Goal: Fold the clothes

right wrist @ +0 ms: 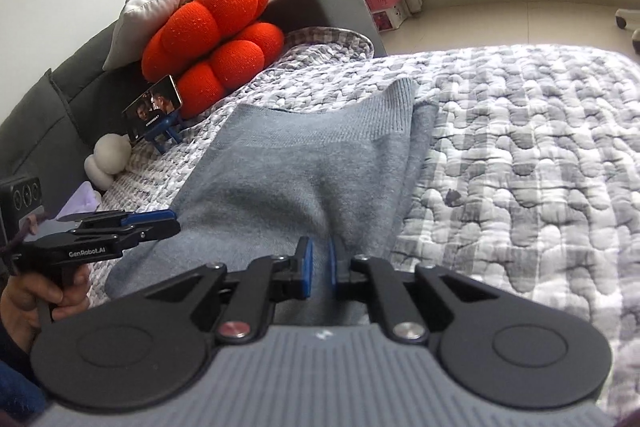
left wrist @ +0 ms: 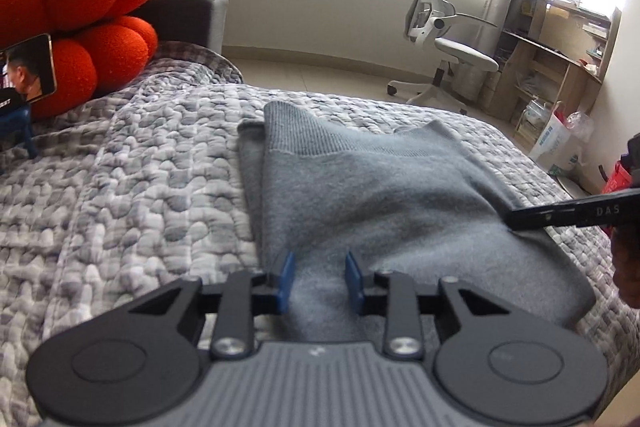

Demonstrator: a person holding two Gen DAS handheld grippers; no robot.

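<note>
Grey sweater (left wrist: 360, 195), partly folded, spread flat on quilted grey bed cover (left wrist: 120, 187), ribbed hem at the far end, one side doubled over along the edge. Left gripper (left wrist: 320, 281) low over the near end of the knit, blue-padded fingers (left wrist: 286, 279) parted with a moderate gap, only flat cloth showing between, nothing pinched. Right gripper (right wrist: 320, 267) also over the near part of the sweater, fingers (right wrist: 306, 267) almost together with a narrow gap; whether any cloth caught there, cannot tell. In the left wrist view, right gripper tip (left wrist: 568, 215) reaching in from the side, touching the sweater's edge. In the right wrist view, left gripper (right wrist: 160, 223) held in a hand (right wrist: 36, 299) just beside the sweater. Red bobbled cushion (right wrist: 216, 35) and phone on a blue stand (right wrist: 154, 111) at the head of the bed. White office chair (left wrist: 440, 27) on the floor beyond.
</note>
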